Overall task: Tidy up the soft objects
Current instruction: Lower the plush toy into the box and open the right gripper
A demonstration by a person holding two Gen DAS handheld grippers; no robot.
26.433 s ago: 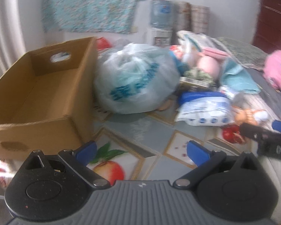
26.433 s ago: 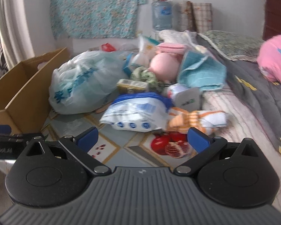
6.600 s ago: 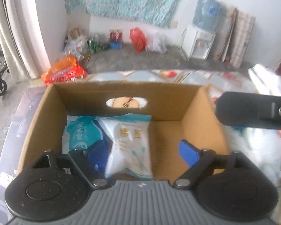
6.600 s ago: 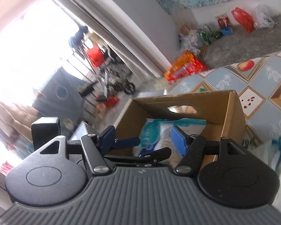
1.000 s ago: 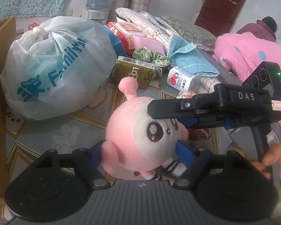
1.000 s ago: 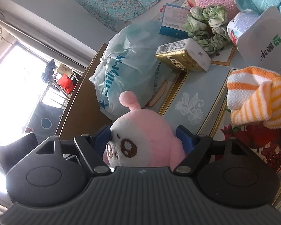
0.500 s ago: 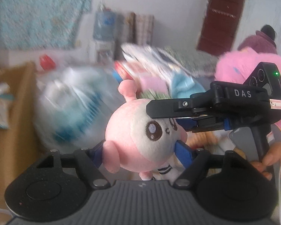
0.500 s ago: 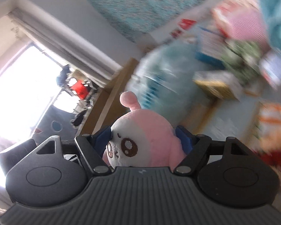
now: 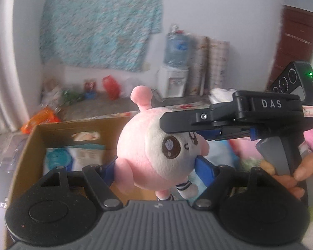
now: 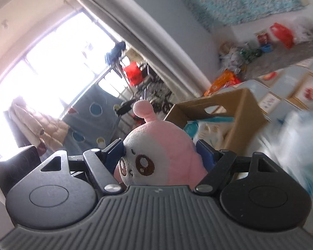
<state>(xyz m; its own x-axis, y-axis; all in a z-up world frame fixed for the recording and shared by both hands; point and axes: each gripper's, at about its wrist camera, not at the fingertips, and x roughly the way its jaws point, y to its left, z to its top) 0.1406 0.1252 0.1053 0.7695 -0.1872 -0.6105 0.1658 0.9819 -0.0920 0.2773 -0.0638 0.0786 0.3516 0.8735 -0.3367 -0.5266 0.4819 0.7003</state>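
Pink and white, the round plush toy (image 9: 156,152) sits nearest the lens, squeezed from two directions at once: the left gripper (image 9: 154,170) has its blue pads against the toy's lower flanks, and the right gripper (image 10: 160,154) clamps its sides, its black finger crossing the toy's face in the left wrist view. Both sets of jaws stand fairly wide, filled by the soft body. Just beyond and below lies the cardboard box (image 9: 29,143), which already holds a couple of soft white and teal packets (image 9: 73,156) (so some sorting looks done). The toy hangs in the air near the box's open top, not yet inside. Farther right, a blurred plastic bag (image 10: 298,145) suggests more remains to sort.
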